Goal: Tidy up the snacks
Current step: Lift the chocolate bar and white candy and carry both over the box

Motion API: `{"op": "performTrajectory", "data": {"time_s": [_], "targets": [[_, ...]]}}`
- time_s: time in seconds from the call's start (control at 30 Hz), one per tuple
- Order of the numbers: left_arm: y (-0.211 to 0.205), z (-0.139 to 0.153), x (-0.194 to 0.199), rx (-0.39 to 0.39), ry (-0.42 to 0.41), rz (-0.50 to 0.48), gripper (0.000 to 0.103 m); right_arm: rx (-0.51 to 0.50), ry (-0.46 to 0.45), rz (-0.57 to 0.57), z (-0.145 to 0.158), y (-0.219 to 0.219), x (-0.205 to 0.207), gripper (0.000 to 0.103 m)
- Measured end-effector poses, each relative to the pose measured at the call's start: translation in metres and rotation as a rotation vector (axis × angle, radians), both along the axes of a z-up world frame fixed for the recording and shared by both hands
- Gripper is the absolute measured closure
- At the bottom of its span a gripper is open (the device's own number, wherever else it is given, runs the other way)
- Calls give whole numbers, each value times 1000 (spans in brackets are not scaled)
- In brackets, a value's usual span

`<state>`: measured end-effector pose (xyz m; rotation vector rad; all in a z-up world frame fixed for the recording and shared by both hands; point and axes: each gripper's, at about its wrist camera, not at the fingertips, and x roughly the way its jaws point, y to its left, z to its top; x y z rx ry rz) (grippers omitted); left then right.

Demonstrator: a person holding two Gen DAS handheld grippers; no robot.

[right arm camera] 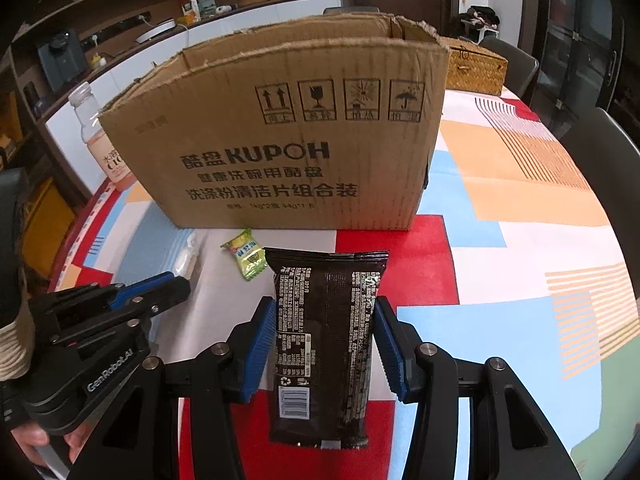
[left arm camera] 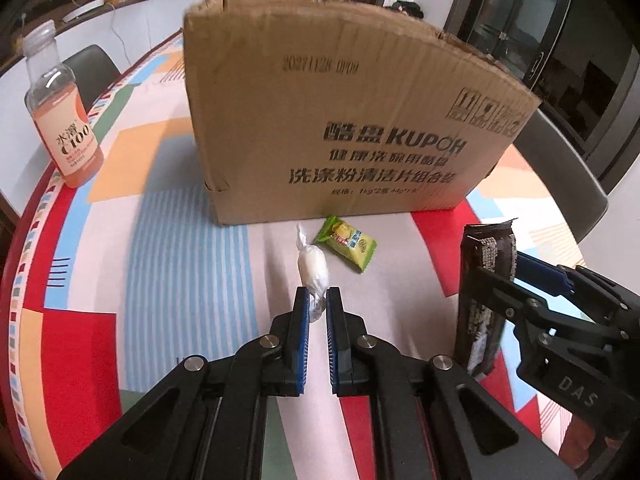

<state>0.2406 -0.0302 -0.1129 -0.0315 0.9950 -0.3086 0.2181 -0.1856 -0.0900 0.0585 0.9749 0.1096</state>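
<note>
The left gripper (left arm camera: 317, 307) pinches the white candy's (left arm camera: 313, 268) twisted wrapper end in front of the box (left arm camera: 340, 120). The right gripper (right arm camera: 325, 334) clamps the dark packet (right arm camera: 326, 332) upright; the green candy (left arm camera: 346, 244) lies between.

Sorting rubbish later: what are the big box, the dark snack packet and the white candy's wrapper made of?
Box: brown corrugated cardboard, matte, with ragged torn edges. Dark snack packet: likely glossy plastic film, judging by its sheen and crimped top. Candy wrapper: thin clear film, probably plastic, twisted at the ends.

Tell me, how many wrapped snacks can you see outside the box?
3: clear-wrapped white candy in left gripper, green packet on table, dark brown packet in right gripper. Box contents hidden.
</note>
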Motion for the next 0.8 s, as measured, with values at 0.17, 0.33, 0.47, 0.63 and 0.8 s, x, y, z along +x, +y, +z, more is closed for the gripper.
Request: {"op": "performTrajectory", "data": {"time_s": [0.17,0.33,0.47,0.63,0.8], "targets": [[6,22,-9,-16,-46,-2,93,6,-33,10,15,0,-8,54],[7,46,-18,-29,-105,-5,93,18,-77,16,31,1,-16,54],[7,66,-24,-38,-155,-12,93,32,-120,13,46,0,-21,54],[7,87,-30,-42,-208,-25,93,41,-170,14,67,2,-25,54],[5,111,-32,-46,-263,-40,93,41,-226,20,90,4,-24,54]]}}
